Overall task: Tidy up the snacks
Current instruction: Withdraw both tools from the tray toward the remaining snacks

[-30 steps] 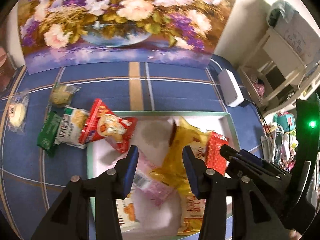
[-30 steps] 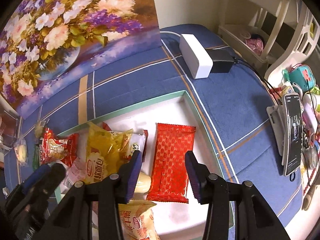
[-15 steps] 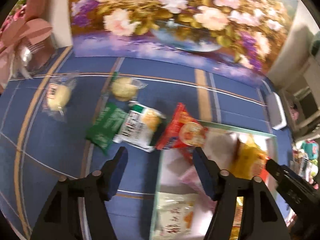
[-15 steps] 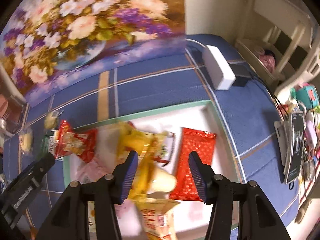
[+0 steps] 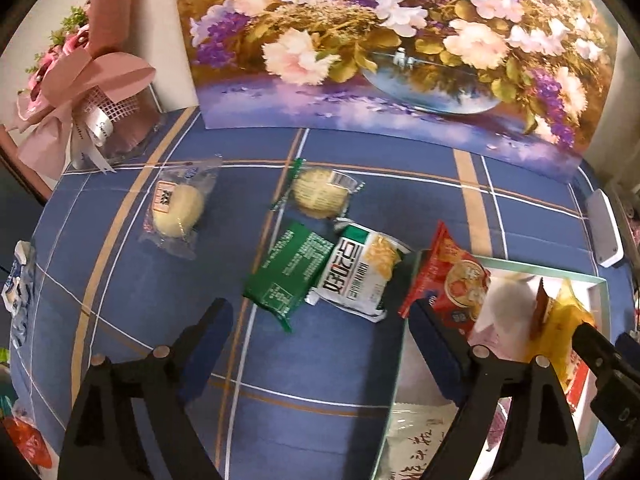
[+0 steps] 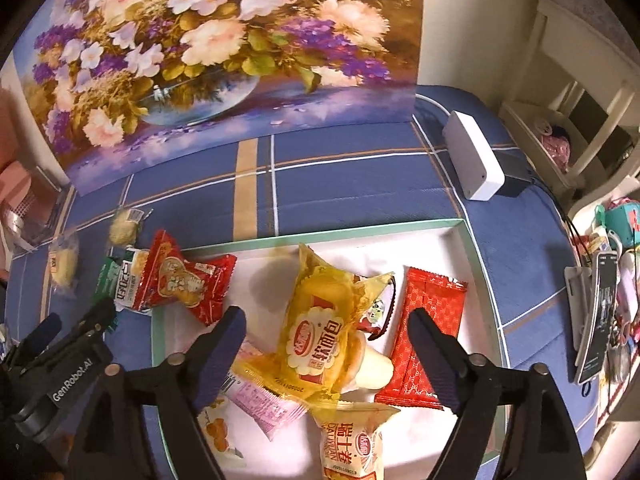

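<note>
Left hand-held gripper (image 5: 320, 332) — fingers apart, empty, above the table (image 5: 132, 300).
Right hand-held gripper (image 6: 326, 334) — spread wide over yellow bread packet (image 6: 320, 320) in tray (image 6: 472, 240).

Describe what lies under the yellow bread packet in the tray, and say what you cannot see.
Under the yellow bread packet in the tray show a pale roll, a pink wrapper and part of a white-and-red packet. Whatever lies beneath its middle is covered.

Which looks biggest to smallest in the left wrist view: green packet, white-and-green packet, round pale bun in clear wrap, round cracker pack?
1. white-and-green packet
2. green packet, close to the first, so that order is unsure
3. round pale bun, wrapper included
4. round cracker pack; it lies farther from the camera, which may shrink it.
</note>
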`<state>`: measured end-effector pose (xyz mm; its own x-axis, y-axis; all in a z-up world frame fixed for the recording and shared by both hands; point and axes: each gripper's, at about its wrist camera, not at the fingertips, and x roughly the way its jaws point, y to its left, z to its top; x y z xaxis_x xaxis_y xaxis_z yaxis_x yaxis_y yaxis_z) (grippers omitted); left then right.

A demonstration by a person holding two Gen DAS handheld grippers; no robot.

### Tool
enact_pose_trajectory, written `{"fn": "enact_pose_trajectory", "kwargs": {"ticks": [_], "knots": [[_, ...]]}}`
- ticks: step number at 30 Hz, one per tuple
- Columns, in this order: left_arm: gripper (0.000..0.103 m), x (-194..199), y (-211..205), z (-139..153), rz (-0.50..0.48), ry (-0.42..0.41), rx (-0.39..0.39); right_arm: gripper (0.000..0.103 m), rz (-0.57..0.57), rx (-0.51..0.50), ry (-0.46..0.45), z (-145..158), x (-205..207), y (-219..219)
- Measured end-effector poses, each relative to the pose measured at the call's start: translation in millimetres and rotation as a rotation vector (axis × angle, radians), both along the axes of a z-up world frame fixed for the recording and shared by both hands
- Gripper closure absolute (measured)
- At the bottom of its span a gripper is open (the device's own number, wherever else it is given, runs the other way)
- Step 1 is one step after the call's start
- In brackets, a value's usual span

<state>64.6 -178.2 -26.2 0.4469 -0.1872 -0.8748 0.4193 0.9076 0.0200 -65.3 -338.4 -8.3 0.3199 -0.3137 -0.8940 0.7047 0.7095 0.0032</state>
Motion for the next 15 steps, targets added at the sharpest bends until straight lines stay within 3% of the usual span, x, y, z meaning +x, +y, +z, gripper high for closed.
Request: {"fn": "enact_pose_trajectory", "kwargs": {"ticks": [4, 15], "knots": [[0.004, 2.1, 2.8, -0.5, 0.014, -0.013, 0.007, 0.005, -0.015, -0.001, 0.005, -2.6, -1.7, -2.9], [0.003, 6.8, 9.6, 4.1, 0.034, -0.023, -0.018, 0.000, 0.001, -0.023, 0.004, -3.3, 1.2, -0.4]]}}
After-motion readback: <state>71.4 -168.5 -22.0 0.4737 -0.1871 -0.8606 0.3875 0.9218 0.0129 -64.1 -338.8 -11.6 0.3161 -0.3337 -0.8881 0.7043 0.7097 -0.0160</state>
